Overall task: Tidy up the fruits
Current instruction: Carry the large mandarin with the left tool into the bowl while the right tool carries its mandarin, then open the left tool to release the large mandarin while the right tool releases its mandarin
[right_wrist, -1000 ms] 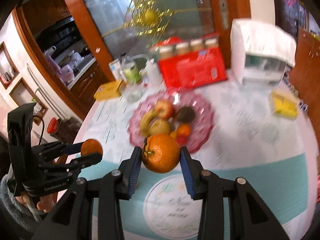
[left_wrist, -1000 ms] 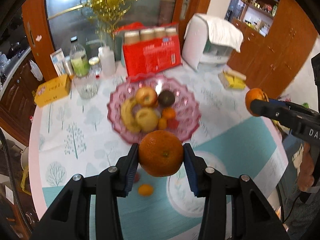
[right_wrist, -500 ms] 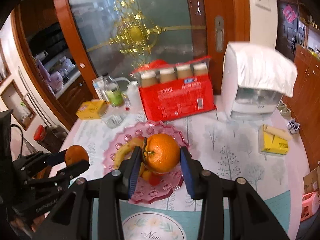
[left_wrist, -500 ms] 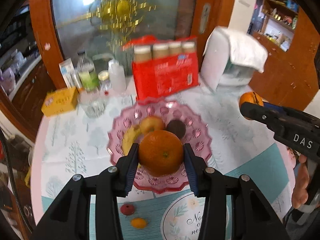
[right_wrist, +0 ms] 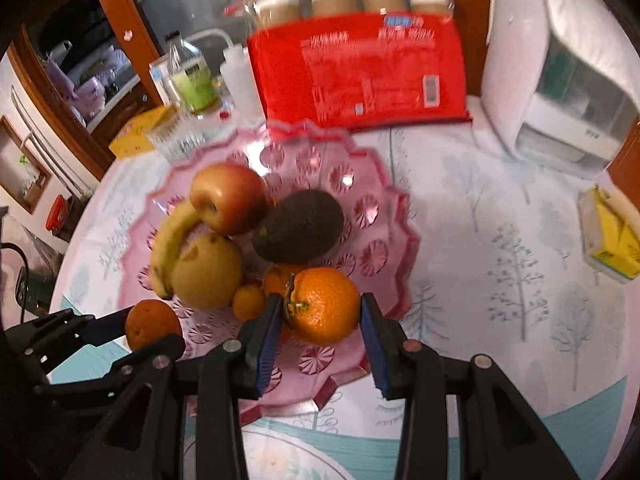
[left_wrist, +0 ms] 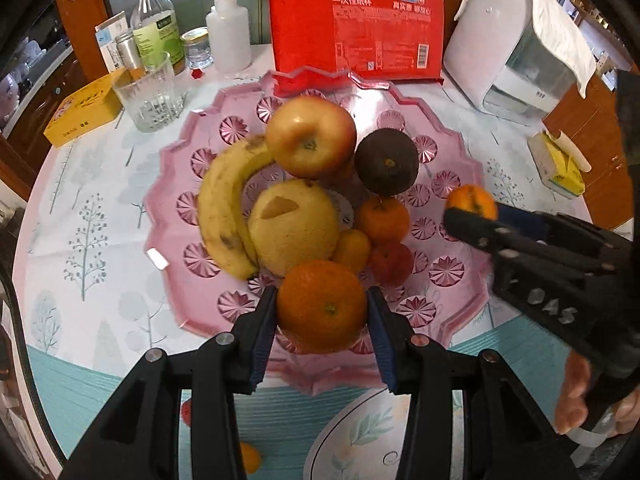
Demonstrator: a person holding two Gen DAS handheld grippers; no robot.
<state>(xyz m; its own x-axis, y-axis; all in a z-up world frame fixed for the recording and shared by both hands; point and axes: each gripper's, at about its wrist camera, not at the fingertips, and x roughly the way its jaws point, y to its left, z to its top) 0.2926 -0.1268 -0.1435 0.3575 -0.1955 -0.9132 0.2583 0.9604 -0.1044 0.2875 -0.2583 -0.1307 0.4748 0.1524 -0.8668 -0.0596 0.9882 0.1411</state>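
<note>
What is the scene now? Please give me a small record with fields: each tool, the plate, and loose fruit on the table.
left tool: shut on an orange, above the near rim of the pink plate
right tool: shut on a second orange, also over the plate's near side
plate contents: banana, apple, yellow pear-like fruit, dark round fruit, several small orange and red fruits
loose fruit on table: small red fruit, small orange fruit
</note>
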